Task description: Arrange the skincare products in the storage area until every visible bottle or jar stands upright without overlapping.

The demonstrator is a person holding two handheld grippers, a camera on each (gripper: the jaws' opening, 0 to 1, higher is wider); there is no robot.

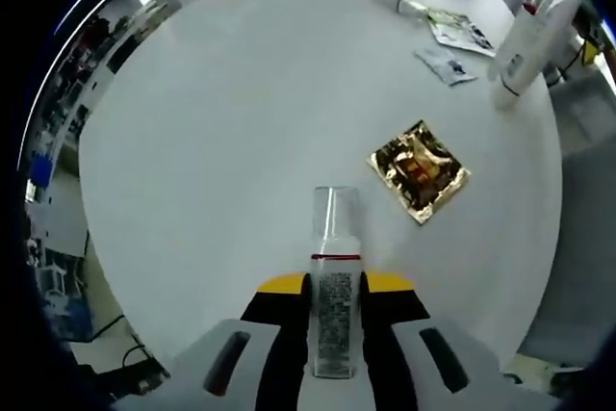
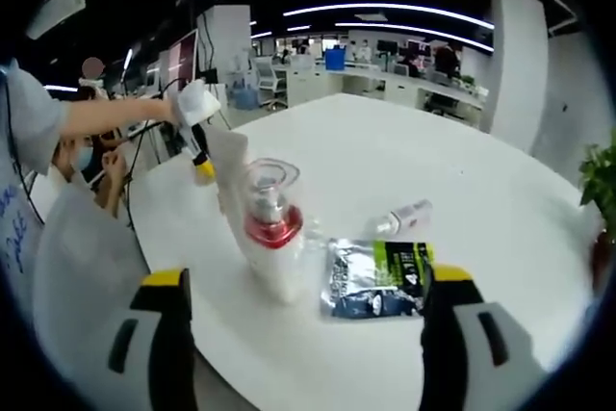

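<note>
My left gripper (image 1: 335,286) is shut on a slim clear bottle (image 1: 335,230) with a red band and a clear cap, held out over the white round table (image 1: 221,132). A white pump bottle (image 2: 271,247) with a red collar and clear cap stands upright between the wide-apart jaws of my right gripper (image 2: 306,281), which is open and not touching it. This same white bottle (image 1: 522,40) stands at the table's far right in the left gripper view. Beyond it, the right gripper view shows the left gripper (image 2: 204,170) held by a person's arm.
A gold foil sachet (image 1: 419,170) lies flat right of the held bottle. Further off lie a green-and-black sachet (image 2: 380,281), a smaller sachet (image 1: 445,64) and a small spray bottle (image 2: 404,217) on its side. An office with desks surrounds the table.
</note>
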